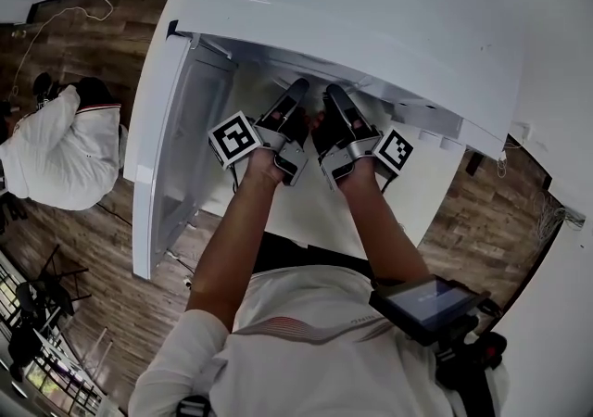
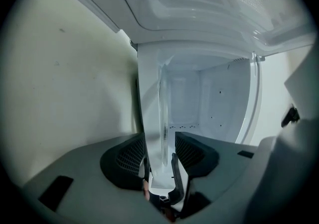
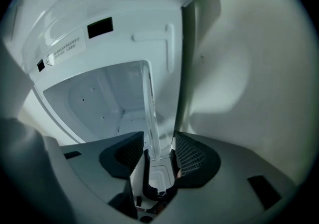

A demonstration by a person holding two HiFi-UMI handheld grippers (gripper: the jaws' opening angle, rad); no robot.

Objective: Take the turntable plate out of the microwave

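Now turntable plate [image 2: 162, 98] rim at open microwave [image 1: 371, 17] mouth, between released fingers [image 2: 127, 158] of left gripper [image 2: 160, 143] and right gripper [image 3: 159, 141]

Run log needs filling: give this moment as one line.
left gripper: jaws open around turntable plate edge | right gripper: likewise | microwave door: open

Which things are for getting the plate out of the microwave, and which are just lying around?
For the job: microwave, open door, glass turntable plate, left gripper, right gripper (both open around its rim).
Just around: person in white, small screen, wooden floor.
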